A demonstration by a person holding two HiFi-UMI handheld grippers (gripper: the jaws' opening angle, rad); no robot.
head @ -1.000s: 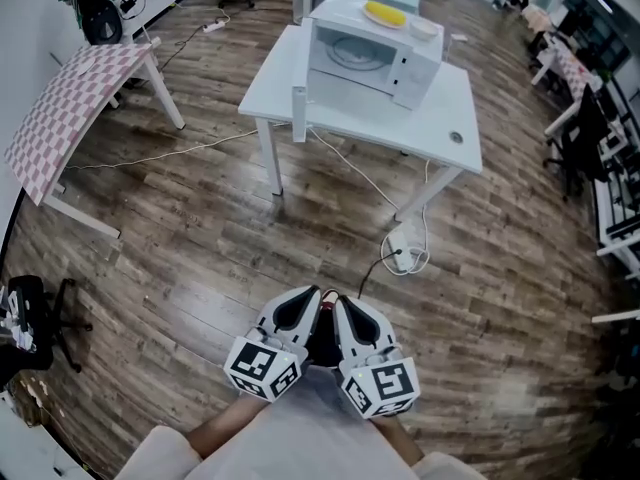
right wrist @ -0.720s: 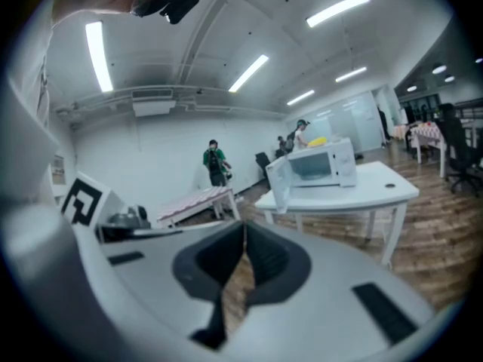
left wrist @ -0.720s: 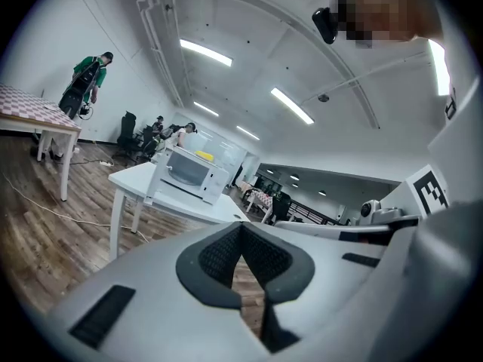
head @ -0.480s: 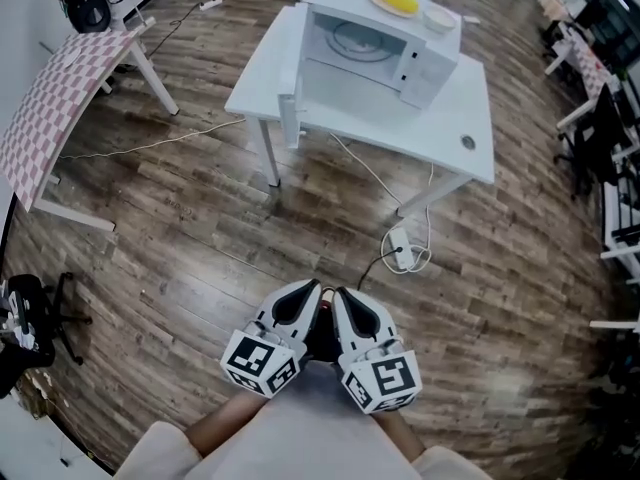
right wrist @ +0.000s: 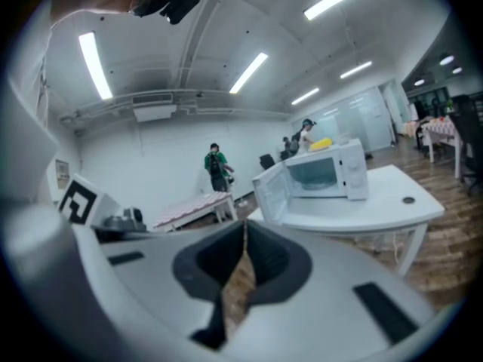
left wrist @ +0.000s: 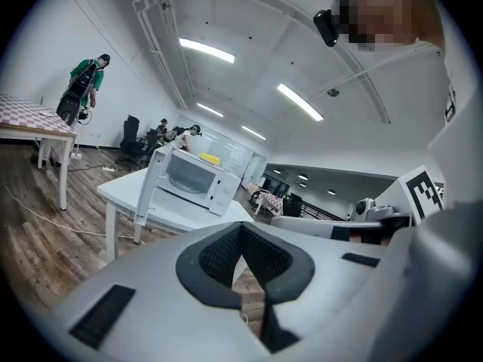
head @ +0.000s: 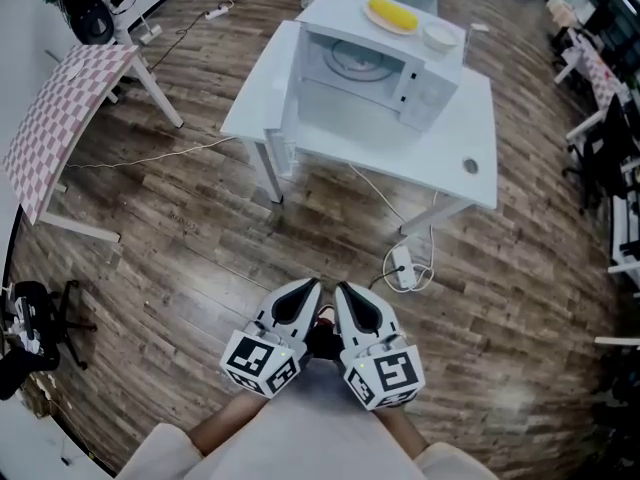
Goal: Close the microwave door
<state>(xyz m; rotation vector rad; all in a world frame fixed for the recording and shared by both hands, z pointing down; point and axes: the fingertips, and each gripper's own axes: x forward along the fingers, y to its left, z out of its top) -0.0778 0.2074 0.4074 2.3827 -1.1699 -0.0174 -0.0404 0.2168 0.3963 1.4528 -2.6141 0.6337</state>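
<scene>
A white microwave (head: 378,66) stands on a white table (head: 455,158), far ahead of me across the wooden floor. Its door (head: 284,108) is swung wide open to the left, and the cavity with its glass turntable shows. A plate with a yellow item (head: 390,13) and a small bowl (head: 440,36) rest on top. My left gripper (head: 304,292) and right gripper (head: 346,294) are held side by side near my body, both shut and empty. The left gripper view shows the microwave (left wrist: 198,179) beyond the left gripper (left wrist: 241,234). The right gripper view has the door (right wrist: 270,193) past the right gripper (right wrist: 245,232).
A checkered tilted table (head: 65,108) stands at the left. A power strip with cables (head: 405,266) lies on the floor before the white table. Desks and chairs (head: 610,118) line the right side. A person in green (right wrist: 215,168) stands far off.
The table and microwave have come closer and sit lower in the head view. Both grippers stay together, shut, in the same place near my body.
</scene>
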